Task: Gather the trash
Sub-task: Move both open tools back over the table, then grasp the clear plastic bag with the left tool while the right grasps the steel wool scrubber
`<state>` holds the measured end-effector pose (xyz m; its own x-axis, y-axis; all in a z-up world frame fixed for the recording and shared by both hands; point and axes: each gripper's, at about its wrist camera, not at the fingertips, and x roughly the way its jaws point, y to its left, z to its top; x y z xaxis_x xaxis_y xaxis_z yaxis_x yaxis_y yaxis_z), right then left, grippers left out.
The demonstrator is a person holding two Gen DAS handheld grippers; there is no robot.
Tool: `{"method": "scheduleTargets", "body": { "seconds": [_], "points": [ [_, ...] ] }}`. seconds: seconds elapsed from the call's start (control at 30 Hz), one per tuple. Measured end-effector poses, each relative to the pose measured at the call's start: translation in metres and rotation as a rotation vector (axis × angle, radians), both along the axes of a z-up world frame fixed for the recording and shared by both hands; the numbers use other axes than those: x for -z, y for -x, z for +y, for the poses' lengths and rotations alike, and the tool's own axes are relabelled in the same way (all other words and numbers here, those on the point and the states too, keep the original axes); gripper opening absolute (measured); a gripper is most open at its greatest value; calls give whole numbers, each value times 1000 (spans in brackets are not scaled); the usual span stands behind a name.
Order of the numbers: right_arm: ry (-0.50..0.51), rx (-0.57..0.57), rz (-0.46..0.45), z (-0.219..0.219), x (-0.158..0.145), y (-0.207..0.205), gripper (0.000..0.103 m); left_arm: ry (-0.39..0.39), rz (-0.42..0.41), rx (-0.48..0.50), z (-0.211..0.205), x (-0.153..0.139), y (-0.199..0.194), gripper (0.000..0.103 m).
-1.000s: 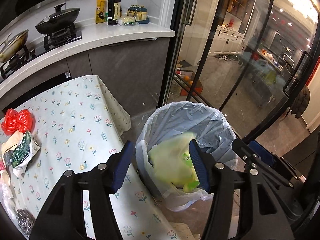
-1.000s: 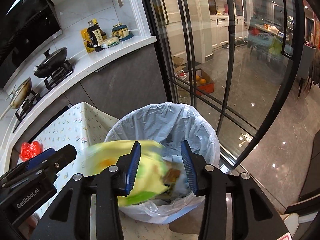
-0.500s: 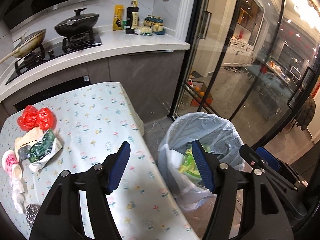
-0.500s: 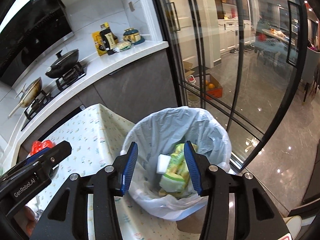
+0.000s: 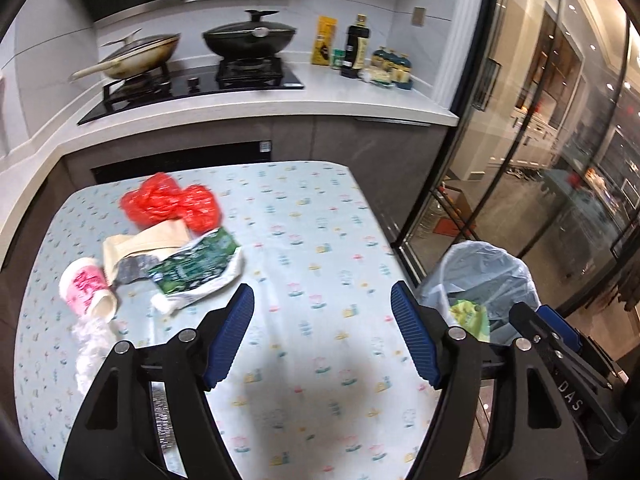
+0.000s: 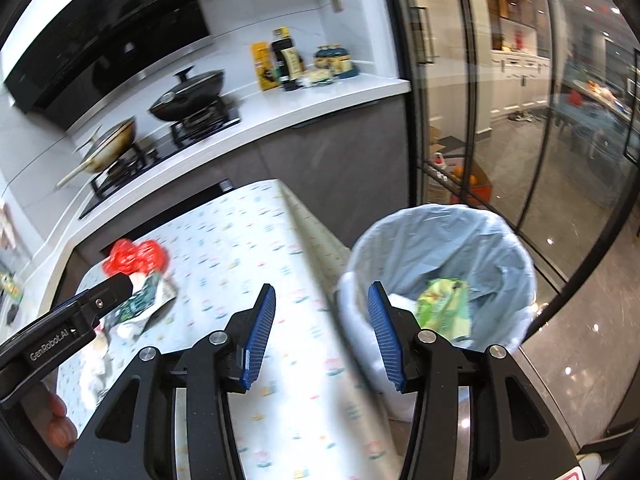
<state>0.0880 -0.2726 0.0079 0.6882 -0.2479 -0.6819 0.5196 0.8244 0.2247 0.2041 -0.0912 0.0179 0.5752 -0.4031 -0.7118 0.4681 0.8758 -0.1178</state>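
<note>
My left gripper (image 5: 322, 334) is open and empty above the flowered tablecloth (image 5: 304, 248). Trash lies on the table's left: a red plastic bag (image 5: 170, 202), a beige pouch (image 5: 146, 242), a green and white wrapper (image 5: 196, 268), a pink paper cup (image 5: 86, 292) and crumpled clear plastic (image 5: 90, 350). My right gripper (image 6: 322, 334) is open and empty over the table's right edge, beside the lined bin (image 6: 440, 248). A yellow-green wrapper (image 6: 442, 312) lies in the bin, which also shows in the left wrist view (image 5: 486, 276).
A kitchen counter (image 5: 280, 100) with a stove, two pans and bottles runs behind the table. Glass sliding doors (image 6: 500, 120) stand right of the bin. The left gripper's body (image 6: 64, 328) shows at the left of the right wrist view.
The yellow-green wrapper has dropped into the bin. Both grippers have swung left from over the bin toward the table, and the trash pile now sits nearer the left gripper.
</note>
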Motion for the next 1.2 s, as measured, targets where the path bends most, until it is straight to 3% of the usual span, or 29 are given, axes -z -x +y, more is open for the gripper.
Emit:
{"method": "scheduleTargets", "body": {
  "seconds": [0.2,0.27,0.37,0.77,1.0,1.2],
  "points": [
    [19,-77,3,47,-5,-17,52,6,1,-76,54,-1,-12,68],
    [26,-111,7,65,-5,-21,56,2,-7,-106,75,0,-16,74],
    [33,-159,25,92,-2,-28,56,-7,-4,-155,106,5,-22,75],
    [24,-360,119,209,35,-56,63,-34,73,-308,223,43,-33,84],
    [24,-446,183,260,61,-64,67,-18,142,-344,264,69,-35,89],
    [35,-497,215,290,80,-71,73,-2,189,-337,275,83,-41,90]
  ]
}}
